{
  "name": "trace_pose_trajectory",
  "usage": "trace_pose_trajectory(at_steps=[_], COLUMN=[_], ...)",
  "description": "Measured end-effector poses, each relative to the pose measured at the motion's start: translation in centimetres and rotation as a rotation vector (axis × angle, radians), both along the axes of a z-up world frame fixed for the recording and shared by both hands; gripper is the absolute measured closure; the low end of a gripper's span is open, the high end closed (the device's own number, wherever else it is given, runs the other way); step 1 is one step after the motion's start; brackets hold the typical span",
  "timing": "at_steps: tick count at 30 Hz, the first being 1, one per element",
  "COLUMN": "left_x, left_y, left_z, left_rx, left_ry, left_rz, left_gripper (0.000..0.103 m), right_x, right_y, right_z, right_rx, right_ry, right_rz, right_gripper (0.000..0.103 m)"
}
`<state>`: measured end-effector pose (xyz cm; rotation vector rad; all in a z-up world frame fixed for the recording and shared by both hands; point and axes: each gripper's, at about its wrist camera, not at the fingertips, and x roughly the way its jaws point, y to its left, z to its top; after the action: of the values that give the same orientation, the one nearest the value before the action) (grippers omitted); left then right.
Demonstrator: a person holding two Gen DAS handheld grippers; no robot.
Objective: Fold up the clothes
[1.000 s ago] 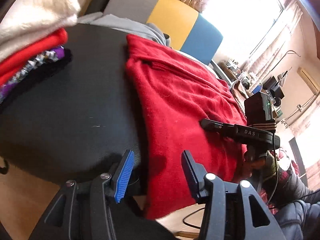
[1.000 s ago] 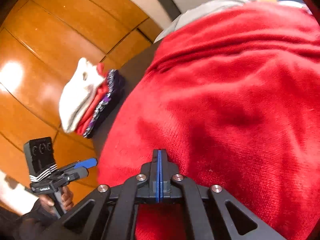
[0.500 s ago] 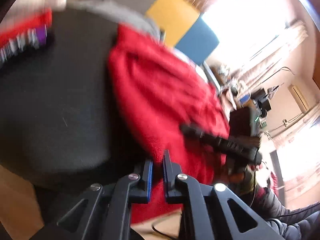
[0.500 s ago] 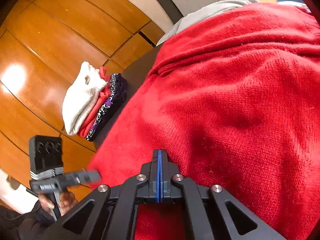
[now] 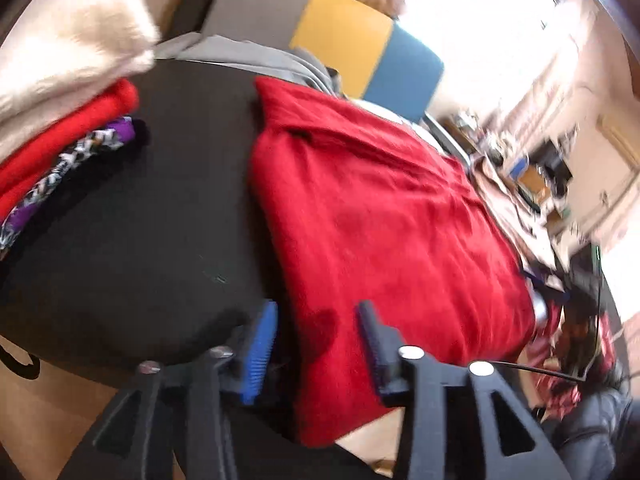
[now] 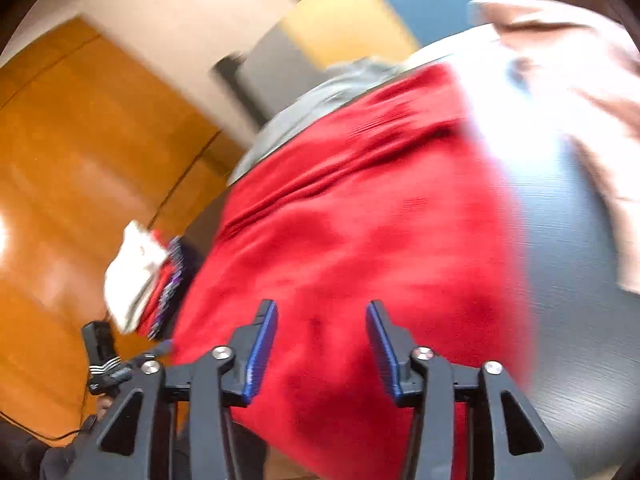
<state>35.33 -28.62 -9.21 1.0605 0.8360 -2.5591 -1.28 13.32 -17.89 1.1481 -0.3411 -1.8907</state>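
A red knit garment (image 5: 384, 216) lies folded flat on the dark table (image 5: 132, 240), its near edge hanging over the table's rim. My left gripper (image 5: 316, 320) is open just above that near edge, with nothing between its blue pads. In the right wrist view the same red garment (image 6: 360, 248) fills the middle, and my right gripper (image 6: 322, 320) hovers open over it, holding nothing. The other gripper (image 6: 108, 360) shows small at the lower left of that view.
A stack of folded clothes (image 5: 60, 92), white on red on a purple pattern, sits at the table's left. A grey garment (image 5: 256, 56) lies behind the red one. A grey, yellow and blue chair back (image 5: 344, 36) stands beyond. Wooden floor (image 6: 80, 160) lies to the left.
Both grippers have opened: the right was shut on the red garment, the left was shut half a second ago. The right gripper has pulled back, so more of the table shows.
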Motion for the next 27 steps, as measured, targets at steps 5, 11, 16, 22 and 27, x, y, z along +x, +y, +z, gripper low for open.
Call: trace_pose_trajectory(at_steps=[5,11,16,22,27], left_x=[-1.9,-2.4,-2.8,-3.2,-3.0], left_y=[-0.8,1.2,1.7,2.3,2.2], left_z=[-1.4,-1.8,-1.7,-1.6,-1.6], left_rx=[0.087,0.088,0.035,-0.029,0.019], left_ry=[0.014,0.012,-0.052,-0.129,-0.104], left_rz=[-0.033,-0.133,-0.144,-0.156,-0.142], left_gripper=[0.048,0.045,0.047,0.090,0.094], right_x=[-0.1,1.3,2.4,3.7,4.8], right_y=[7.4,6.7,5.8,4.4,1.7], right_z=[-1.2,-2.4,-3.4,-3.7,-2.6], right_rx=[0.027,0.031,0.037,0.035,0.069], right_ry=[-0.079,-0.099,-0.106,-0.075,-0.018], right_rz=[-0.101,-0.031,0.031,0.138,0.271], right_gripper=[0.046,0.048,0.077,0.081,0.012])
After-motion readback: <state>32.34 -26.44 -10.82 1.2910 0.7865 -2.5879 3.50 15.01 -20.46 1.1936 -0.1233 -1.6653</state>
